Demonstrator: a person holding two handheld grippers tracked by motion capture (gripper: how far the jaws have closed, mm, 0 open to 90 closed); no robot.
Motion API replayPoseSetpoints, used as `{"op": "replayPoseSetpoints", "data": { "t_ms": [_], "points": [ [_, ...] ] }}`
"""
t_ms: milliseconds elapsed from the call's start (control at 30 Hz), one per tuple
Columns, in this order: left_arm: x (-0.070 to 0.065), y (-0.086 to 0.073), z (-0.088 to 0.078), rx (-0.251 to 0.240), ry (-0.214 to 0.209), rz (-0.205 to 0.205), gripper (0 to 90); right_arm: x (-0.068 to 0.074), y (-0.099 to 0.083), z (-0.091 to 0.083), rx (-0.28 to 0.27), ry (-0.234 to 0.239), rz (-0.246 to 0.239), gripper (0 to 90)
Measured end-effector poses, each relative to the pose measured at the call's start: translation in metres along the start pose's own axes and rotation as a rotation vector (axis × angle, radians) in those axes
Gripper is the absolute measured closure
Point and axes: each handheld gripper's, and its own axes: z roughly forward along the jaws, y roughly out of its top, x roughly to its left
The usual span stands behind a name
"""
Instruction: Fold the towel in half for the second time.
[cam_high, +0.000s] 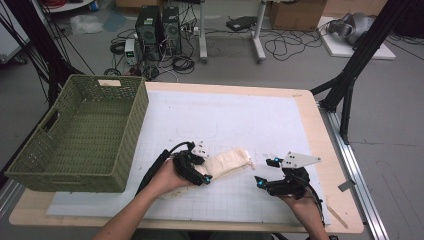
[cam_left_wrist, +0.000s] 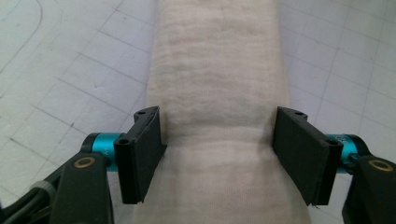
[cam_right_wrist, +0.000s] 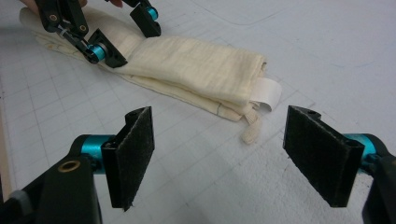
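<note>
Item: folded cream cloth (cam_high: 227, 161), lying flat on the white gridded mat (cam_high: 250, 120) near the front of the table (cam_high: 310, 107), running slantwise between the two hands.
Cloth detail: a white label (cam_right_wrist: 268, 93) and a short cream tab (cam_right_wrist: 250, 133) are sticking out at the end lying nearer the right tool.
Left tool (cam_high: 200, 172): straddling the cloth partway along its length, one jaw standing at each long edge; in the left gripper view the pads (cam_left_wrist: 144, 149) are sitting right against the cloth's sides, and the fabric is showing a faint crease across between them. Reading as pinching the cloth across its width.
Left hand (cam_high: 167, 177): wrapping the tool's body, resting over the near end of the cloth.
Right tool (cam_high: 267, 175): sitting just beside the cloth's labelled end, apart from it; jaws standing spread wide, with bare mat showing between the pads (cam_right_wrist: 135, 154).
Right hand (cam_high: 305, 202): gripping its tool from behind, near the table's front edge.
Basket: green woven basket (cam_high: 80, 132), standing at the table's left side and overhanging its edge, well apart from the cloth.
Surroundings: grey floor beyond the table, carrying computer towers (cam_high: 159, 30) and loose cables (cam_high: 285, 45).
</note>
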Motion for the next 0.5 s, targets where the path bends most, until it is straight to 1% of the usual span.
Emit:
{"op": "replayPoseSetpoints", "data": {
  "t_ms": [133, 333, 400, 433, 500],
  "points": [
    [-0.0004, -0.0032, -0.0001, -0.025, 0.007, -0.009, 36.4, 0.0007, 0.0004, 0.0000, -0.001, 0.002, 0.001, 24.3],
    [-0.0012, -0.0033, -0.0002, -0.027, 0.009, -0.014, 37.2, 0.0008, 0.0008, 0.0011, -0.001, 0.007, 0.003, 24.3],
    [-0.0004, -0.0035, -0.0003, -0.027, -0.003, -0.010, 36.2, 0.0001, 0.0006, 0.0014, -0.001, 0.009, 0.004, 24.3],
    [0.0003, -0.0039, -0.0001, -0.032, -0.018, -0.022, 34.4, -0.0003, 0.0006, 0.0015, -0.003, 0.010, 0.006, 24.3],
    [0.0006, -0.0041, 0.0002, -0.035, -0.029, -0.024, 31.6, -0.0007, 0.0003, 0.0012, -0.002, 0.011, 0.007, 24.3]
  ]
}}
